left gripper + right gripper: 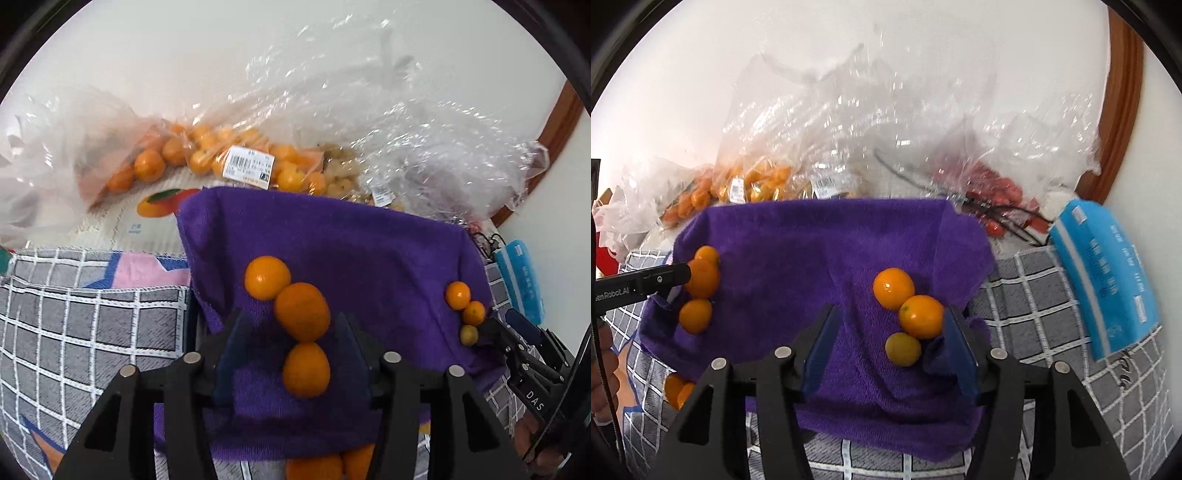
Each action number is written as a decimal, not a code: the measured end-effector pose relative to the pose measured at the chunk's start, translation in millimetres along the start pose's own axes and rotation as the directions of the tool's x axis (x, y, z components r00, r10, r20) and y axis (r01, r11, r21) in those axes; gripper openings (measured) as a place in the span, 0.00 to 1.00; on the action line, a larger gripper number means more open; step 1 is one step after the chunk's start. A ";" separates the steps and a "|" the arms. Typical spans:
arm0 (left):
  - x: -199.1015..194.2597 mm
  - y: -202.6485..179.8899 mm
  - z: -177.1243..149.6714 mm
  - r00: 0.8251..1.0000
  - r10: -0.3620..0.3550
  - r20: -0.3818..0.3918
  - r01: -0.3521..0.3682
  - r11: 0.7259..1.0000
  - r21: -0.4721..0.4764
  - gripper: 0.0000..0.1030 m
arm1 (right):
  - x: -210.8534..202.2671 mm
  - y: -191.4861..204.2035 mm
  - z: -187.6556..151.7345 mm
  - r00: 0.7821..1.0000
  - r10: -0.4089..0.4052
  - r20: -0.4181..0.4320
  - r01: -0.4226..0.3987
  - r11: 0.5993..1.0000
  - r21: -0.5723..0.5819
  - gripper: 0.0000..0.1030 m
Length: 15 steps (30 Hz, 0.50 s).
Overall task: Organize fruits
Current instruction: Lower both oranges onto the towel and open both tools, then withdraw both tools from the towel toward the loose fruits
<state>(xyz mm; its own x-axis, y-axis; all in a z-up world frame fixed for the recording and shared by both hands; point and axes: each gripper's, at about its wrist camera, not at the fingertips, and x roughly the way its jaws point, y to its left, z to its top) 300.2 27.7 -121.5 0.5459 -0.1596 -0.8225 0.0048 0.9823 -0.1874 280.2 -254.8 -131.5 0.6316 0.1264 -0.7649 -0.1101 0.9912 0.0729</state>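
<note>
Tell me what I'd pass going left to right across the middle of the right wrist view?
Left tool's tip → three oranges beside it → bare purple towel → second group of three oranges → checked cloth → blue pack.

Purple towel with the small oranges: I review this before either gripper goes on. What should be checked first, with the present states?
1. Left gripper clear of fruit: ok, jaws open, an orange lies loose between them.
2. Right gripper clear: cannot tell, an orange sits against its right finger.
3. Six oranges on the purple towel: ok.
4. Stray oranges off the towel: not ok.
5. Fruit bags emptied: not ok.
</note>
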 end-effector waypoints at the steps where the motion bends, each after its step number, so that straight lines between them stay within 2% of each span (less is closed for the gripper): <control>1: -4.2 -0.5 -1.1 1.000 0.005 0.005 -0.005 1.000 0.003 0.51 | -5.4 1.3 -0.2 1.000 -0.003 0.005 0.003 1.000 0.002 0.57; 9: -49.4 -0.9 -23.8 0.999 0.027 0.035 -0.028 0.999 0.018 0.57 | -56.9 18.0 -5.8 0.998 -0.020 0.054 0.020 1.000 0.003 0.57; 12: -66.1 -0.3 -35.1 0.999 0.016 0.041 -0.016 1.000 0.018 0.57 | -79.7 25.0 -12.7 0.997 -0.009 0.071 0.008 1.000 0.013 0.57; 15: -79.3 1.5 -45.0 0.999 0.004 0.041 -0.004 1.000 0.017 0.57 | -96.2 33.6 -20.2 0.996 -0.030 0.086 0.030 1.000 0.010 0.57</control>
<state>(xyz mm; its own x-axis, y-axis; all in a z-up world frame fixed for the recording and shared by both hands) 219.2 37.4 -80.7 0.5798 -0.1518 -0.8005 0.0166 0.9845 -0.1746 200.2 -234.4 -68.3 0.6985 0.0990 -0.7087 -0.0836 0.9949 0.0566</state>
